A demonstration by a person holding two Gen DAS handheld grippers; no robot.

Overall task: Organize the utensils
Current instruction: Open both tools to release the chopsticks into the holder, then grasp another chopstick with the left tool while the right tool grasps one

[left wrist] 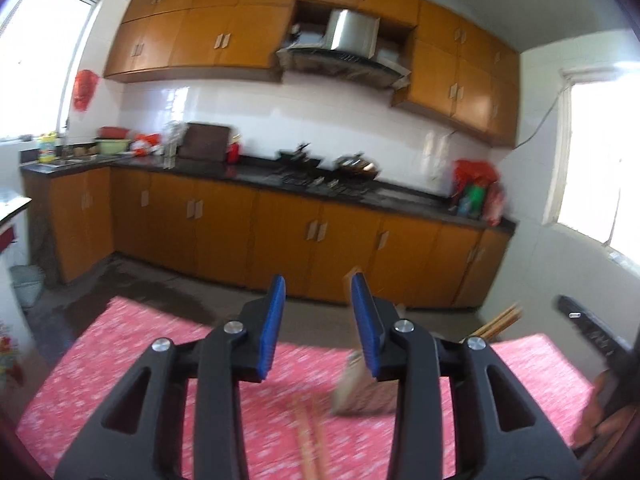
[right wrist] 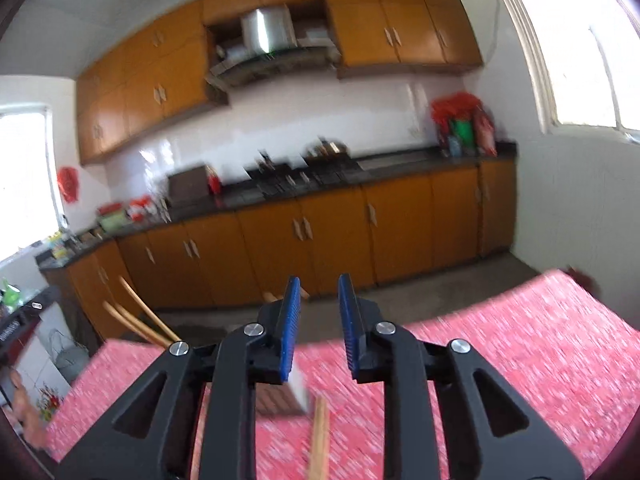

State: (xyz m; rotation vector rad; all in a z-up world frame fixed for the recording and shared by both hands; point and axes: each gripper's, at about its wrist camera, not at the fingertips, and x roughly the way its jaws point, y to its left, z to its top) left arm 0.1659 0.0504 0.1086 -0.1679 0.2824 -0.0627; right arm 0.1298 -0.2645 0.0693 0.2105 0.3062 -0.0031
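A table under a red flowered cloth (left wrist: 120, 360) fills the lower part of both views. A pair of wooden chopsticks (left wrist: 308, 436) lies on it below my left gripper (left wrist: 318, 280), whose blue pads stand apart with nothing between them. A blurred brownish box-like holder (left wrist: 360, 392) sits just right of the chopsticks. In the right wrist view the chopsticks (right wrist: 320, 436) and the brown holder (right wrist: 280, 400) lie under my right gripper (right wrist: 319, 280). Its pads show a narrow gap and hold nothing. Both views are smeared by motion.
A wooden chair back (right wrist: 136, 320) rises behind the table's far edge. Across the floor runs a dark counter (left wrist: 256, 172) with orange cabinets, a stove and pots. A hand (left wrist: 600, 412) with the other gripper's black body shows at the right edge of the left wrist view.
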